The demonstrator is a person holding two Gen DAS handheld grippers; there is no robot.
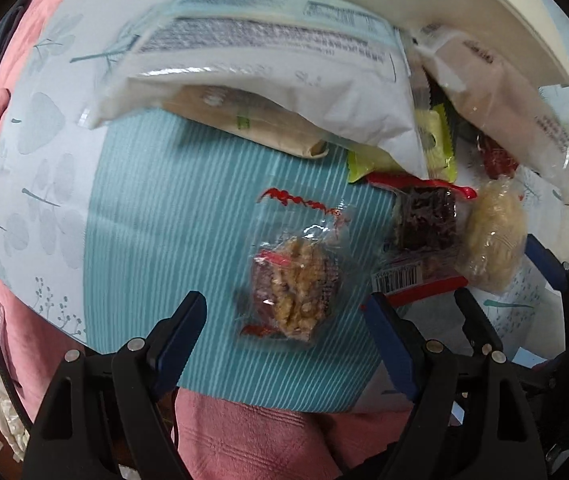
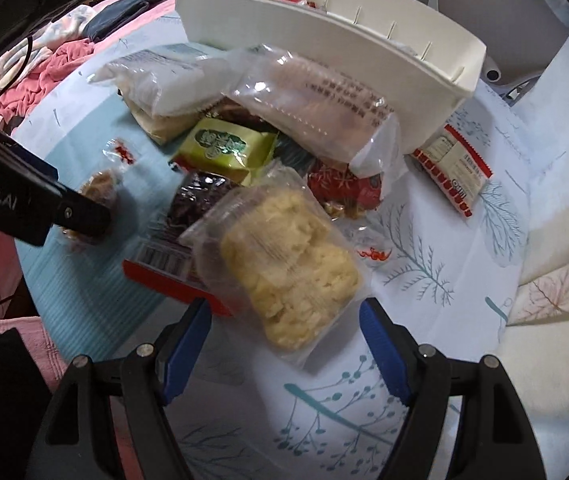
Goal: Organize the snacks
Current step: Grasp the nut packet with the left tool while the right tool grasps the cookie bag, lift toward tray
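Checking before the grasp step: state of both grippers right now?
Left gripper: open, holding nothing, walnut snack packet lying between its fingers.
Right gripper: open, holding nothing, pale yellow snack bag just ahead of it.

A home bedroom — leaf-print bedsheet (image 2: 424,360), rumpled clothes (image 2: 64,60).

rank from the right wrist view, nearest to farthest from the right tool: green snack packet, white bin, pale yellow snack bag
1. pale yellow snack bag, just ahead of the right tool
2. green snack packet, mid-pile, left of centre
3. white bin, at the back
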